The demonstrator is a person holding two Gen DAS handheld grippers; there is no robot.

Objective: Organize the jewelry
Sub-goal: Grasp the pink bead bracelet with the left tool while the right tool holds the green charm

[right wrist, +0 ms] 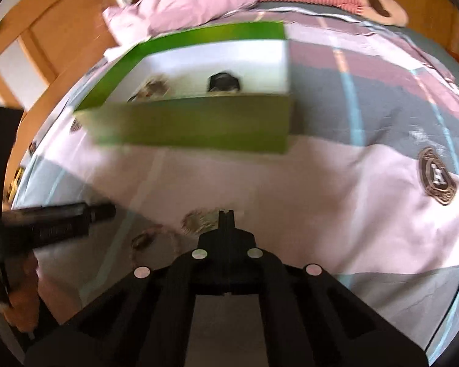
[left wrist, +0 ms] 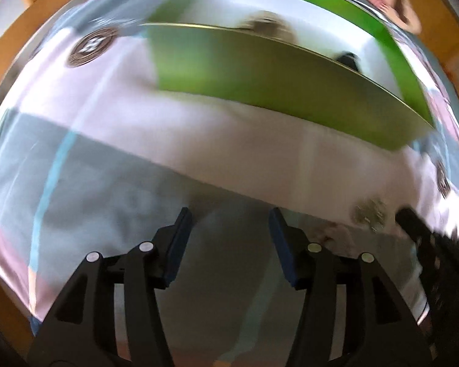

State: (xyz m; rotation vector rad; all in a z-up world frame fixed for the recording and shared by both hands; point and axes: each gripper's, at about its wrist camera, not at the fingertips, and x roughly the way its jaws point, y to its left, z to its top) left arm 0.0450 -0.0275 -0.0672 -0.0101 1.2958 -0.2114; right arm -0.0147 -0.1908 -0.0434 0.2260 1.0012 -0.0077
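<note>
Jewelry [right wrist: 199, 220] lies beside our closed right gripper [right wrist: 225, 214]; our left gripper [left wrist: 229, 214] waits half-open, empty, while the green box [right wrist: 195, 122] stands ready.

L gripper [left wrist: 229, 217] jaws apart, nothing btwn, over bedsheet [left wrist: 107, 116]; green box [left wrist: 244, 73] beyond.

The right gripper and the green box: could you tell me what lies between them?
In the right wrist view, only bare bedsheet lies between the shut right gripper and the green box.
</note>
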